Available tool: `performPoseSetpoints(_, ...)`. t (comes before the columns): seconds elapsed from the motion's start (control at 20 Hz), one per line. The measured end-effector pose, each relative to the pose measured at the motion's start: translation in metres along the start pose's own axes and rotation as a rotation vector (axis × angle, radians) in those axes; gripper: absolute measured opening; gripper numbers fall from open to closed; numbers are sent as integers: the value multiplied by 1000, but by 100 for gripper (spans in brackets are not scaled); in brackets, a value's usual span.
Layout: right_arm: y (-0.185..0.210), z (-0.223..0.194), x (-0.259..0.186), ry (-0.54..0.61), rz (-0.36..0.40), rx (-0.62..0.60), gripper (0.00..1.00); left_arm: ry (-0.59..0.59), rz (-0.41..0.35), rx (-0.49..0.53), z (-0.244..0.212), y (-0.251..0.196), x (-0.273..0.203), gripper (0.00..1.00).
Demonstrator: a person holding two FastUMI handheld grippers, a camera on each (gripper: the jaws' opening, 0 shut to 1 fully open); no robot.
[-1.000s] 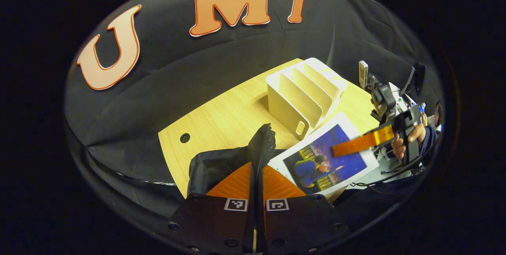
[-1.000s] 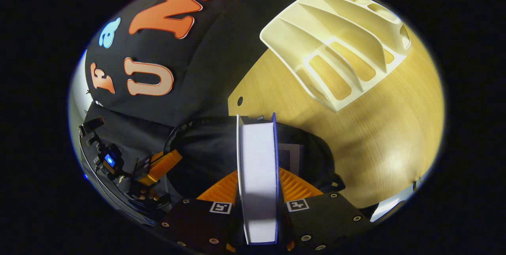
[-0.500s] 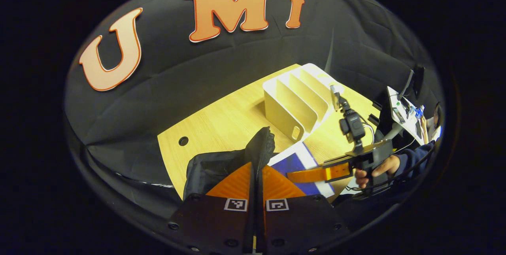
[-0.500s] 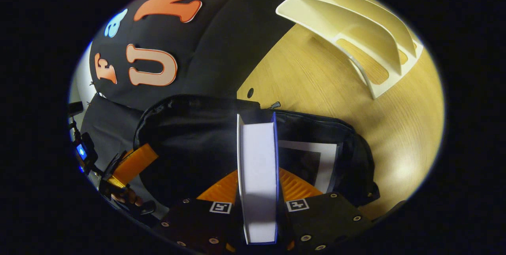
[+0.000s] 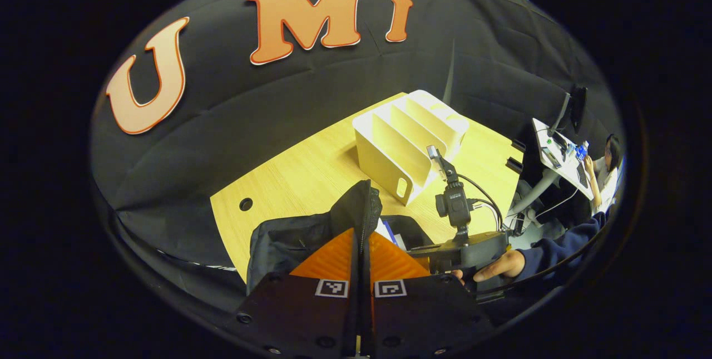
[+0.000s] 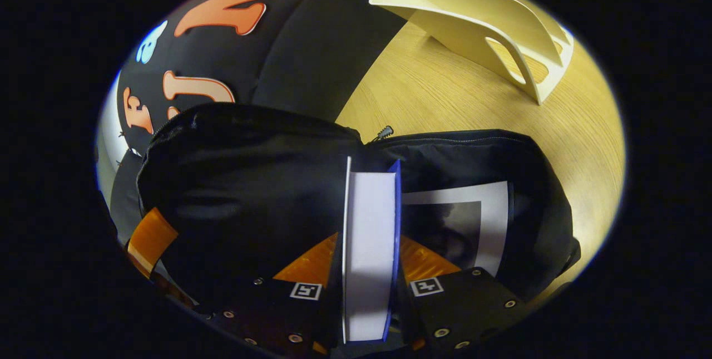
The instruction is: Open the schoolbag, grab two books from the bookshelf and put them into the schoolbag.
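Book (image 6: pixel 370 247) clamped by right tongs (image 6: pixel 367 270) enters schoolbag (image 6: pixel 245 181).

My right claw (image 6: pixel 370 270) grips a book (image 6: pixel 370 247) with a blue cover and white page edges, held on edge with its far end inside the open black schoolbag (image 6: pixel 250 181). A second book (image 6: pixel 473 220), white-bordered, already lies inside the bag. My left claw (image 5: pixel 361 253) pinches the bag's raised edge. The cream bookshelf (image 5: pixel 409 139) stands empty on the wooden table (image 5: pixel 300 172), near the bag.

sharp, evenly lit (fisheye-warped edges)
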State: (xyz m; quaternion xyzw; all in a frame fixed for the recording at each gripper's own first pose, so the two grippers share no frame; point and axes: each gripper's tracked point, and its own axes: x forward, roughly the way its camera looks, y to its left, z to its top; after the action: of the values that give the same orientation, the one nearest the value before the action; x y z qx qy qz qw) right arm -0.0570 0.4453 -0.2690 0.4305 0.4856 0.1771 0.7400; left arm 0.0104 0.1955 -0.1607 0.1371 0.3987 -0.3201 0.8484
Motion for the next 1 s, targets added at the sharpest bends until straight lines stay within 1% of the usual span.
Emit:
performPoseSetpoints(0.05,-4,-2,-5,6,-28,-37,47,-3,10,-8,-1,6,-1,3)
performPoseSetpoints(0.1,-10,-1,-8,7,-62,-84,55,-9,21,-14,-3,9,-2,3)
performPoseSetpoints(0.15,-12,0,-17,3,-83,-130,41,-10,26,-22,-7,10,-2,3)
performPoseSetpoints(0.2,-17,2,-25,8,-100,-169,69,-12,31,-31,-10,7,-2,3)
performPoseSetpoints(0.25,-22,4,-37,13,-118,-195,74,-17,38,-35,-11,5,-1,4)
performPoseSetpoints(0.3,-24,7,-46,14,-120,-215,84,-17,48,-38,-14,3,2,4)
performPoseSetpoints(0.35,-30,12,-53,20,-137,-229,87,-22,57,-40,-16,-1,4,6)
performPoseSetpoints(0.4,-35,15,-61,21,-137,-251,91,-26,56,-45,-17,-7,6,6)
performPoseSetpoints(0.45,-43,25,-72,10,-154,-278,92,-36,62,-51,-17,-13,7,8)
performPoseSetpoints(0.5,-48,35,-83,3,-163,-304,96,-41,75,-67,-18,-18,11,8)
performPoseSetpoints(0.55,-52,47,-94,-12,-171,-326,96,-42,77,-89,-18,-25,13,10)
performPoseSetpoints(0.6,-54,58,-107,-22,-172,-346,97,-44,77,-114,-19,-35,15,13)
performPoseSetpoints(0.65,-57,70,-119,-32,-178,-364,98,-44,84,-132,-19,-44,16,31)
performPoseSetpoints(0.75,-64,100,-146,-70,-187,-413,97,-61,101,-154,-11,-60,24,47)
performPoseSetpoints(0.8,-69,114,-160,-83,-203,-439,97,-64,96,-161,-11,-70,27,58)
performPoseSetpoints(0.85,-71,127,-172,-98,-211,-462,97,-74,100,-171,-10,-78,31,61)
performPoseSetpoints(0.9,-70,142,-185,-126,-208,-495,98,-81,104,-193,-8,-87,34,61)
performPoseSetpoints(0.95,-68,158,-196,-158,-211,-532,97,-92,121,-217,-4,-92,38,72)
performPoseSetpoints(1.0,-66,173,-207,-191,-213,-569,97,-112,139,-244,2,-95,41,71)
